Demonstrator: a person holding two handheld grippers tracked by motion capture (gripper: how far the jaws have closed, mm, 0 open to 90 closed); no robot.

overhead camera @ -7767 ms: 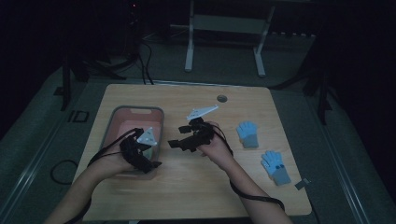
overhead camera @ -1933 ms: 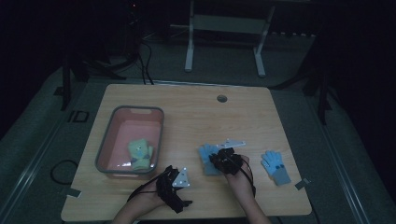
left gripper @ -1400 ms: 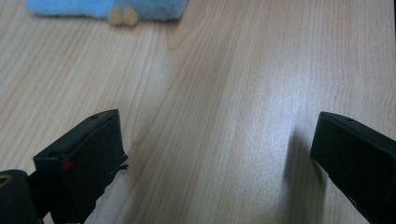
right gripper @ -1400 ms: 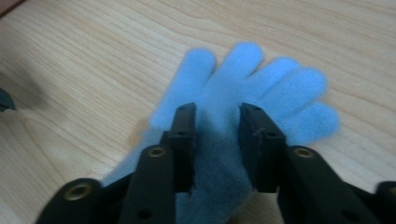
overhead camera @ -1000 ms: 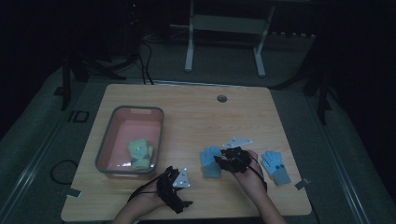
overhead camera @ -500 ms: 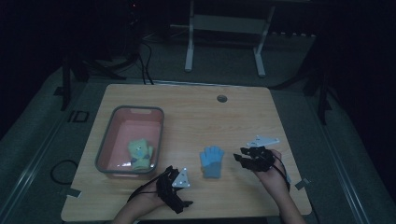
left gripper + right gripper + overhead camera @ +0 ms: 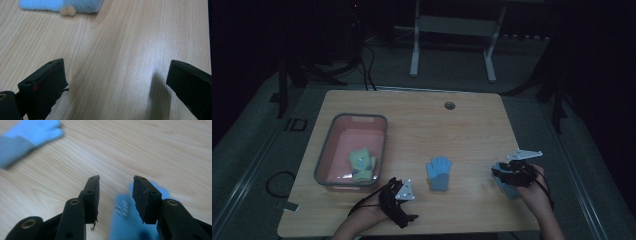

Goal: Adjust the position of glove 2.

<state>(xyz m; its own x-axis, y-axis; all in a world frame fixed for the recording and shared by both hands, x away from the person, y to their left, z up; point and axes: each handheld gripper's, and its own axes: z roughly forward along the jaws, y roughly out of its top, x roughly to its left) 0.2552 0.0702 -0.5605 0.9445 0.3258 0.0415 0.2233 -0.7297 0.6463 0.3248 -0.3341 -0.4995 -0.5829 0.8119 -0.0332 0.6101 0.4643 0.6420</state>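
Blue glove (image 7: 130, 220) under right claw (image 7: 115, 195), white print close up.

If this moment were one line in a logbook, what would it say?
left gripper: open, over bare table | right gripper: open, over blue glove | second blue glove: mid-table | green glove: in bin
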